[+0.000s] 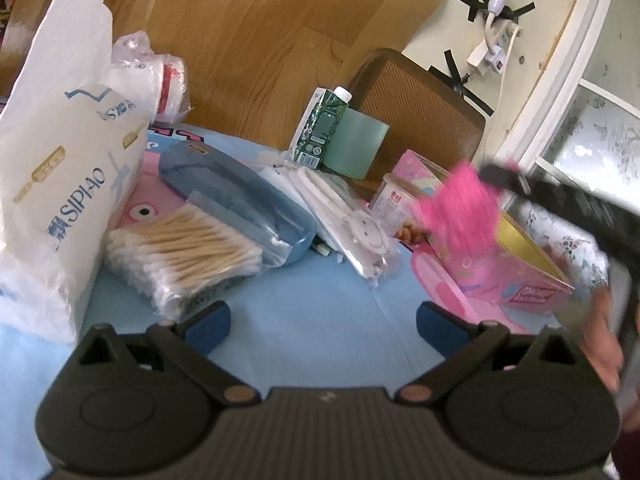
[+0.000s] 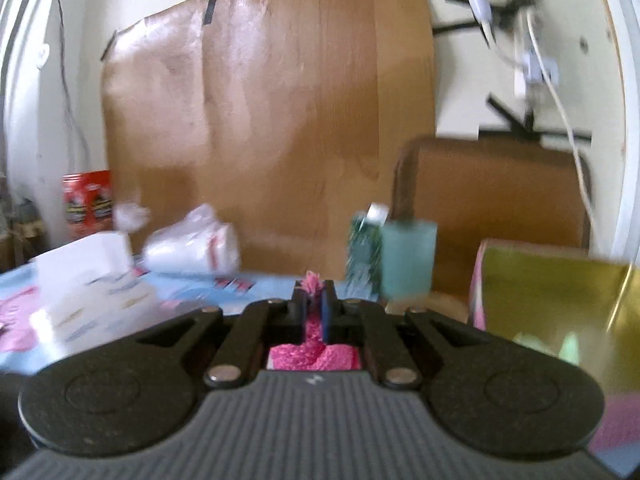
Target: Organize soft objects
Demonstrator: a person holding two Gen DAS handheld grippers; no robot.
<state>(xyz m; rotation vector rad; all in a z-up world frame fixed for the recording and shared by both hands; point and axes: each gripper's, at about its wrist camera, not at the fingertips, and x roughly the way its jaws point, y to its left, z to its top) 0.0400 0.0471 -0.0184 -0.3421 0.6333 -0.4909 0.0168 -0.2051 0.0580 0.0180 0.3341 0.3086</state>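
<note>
Right hand-held gripper [image 2: 314, 300]: jaws closed tight on fluffy pink cloth [image 2: 312, 356], tuft poking out past fingertips; cloth held off desk, beside open pink box [image 1: 520, 280] with gold lining. Picture blurred.
Left hand-held gripper [image 1: 322, 318]: jaws wide apart, nothing between blue pads, low over blue desk cover [image 1: 320, 292].
Desk, left side: white SIPIAO tissue pack [image 1: 60, 184]; bag of cotton swabs [image 1: 180, 256] against blue case [image 1: 236, 200]; packet of white pads [image 1: 344, 216].
Desk, rear: green carton [image 1: 320, 128] touching pale green cup [image 1: 354, 144].
</note>
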